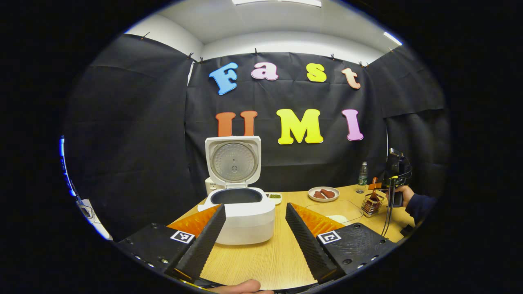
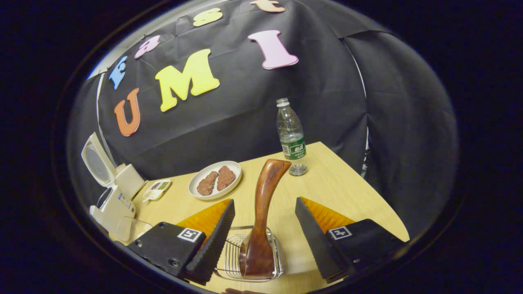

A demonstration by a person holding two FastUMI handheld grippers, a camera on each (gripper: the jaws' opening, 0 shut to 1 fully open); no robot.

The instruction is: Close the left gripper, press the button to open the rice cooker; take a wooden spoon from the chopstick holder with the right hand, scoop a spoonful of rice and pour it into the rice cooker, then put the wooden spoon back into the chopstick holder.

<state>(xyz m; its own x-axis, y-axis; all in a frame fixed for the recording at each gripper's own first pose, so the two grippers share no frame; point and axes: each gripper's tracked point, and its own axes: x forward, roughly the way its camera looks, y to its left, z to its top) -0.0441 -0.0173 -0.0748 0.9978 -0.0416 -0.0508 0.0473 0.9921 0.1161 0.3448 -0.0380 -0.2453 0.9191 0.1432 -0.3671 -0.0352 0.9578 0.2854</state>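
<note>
Wooden spoon standing handle-up in the wire chopstick holder, near the front edge of the worktop. Right gripper spread wide, one finger either side of the handle, touching neither. Rice cooker well off to the left, lid raised, pot exposed. Left gripper also held apart, hovering before the cooker. Plate of meat and water bottle farther back. Likely risks: closing off-centre on the curved handle, tipping the light holder, or dragging it up along with the spoon.
</note>
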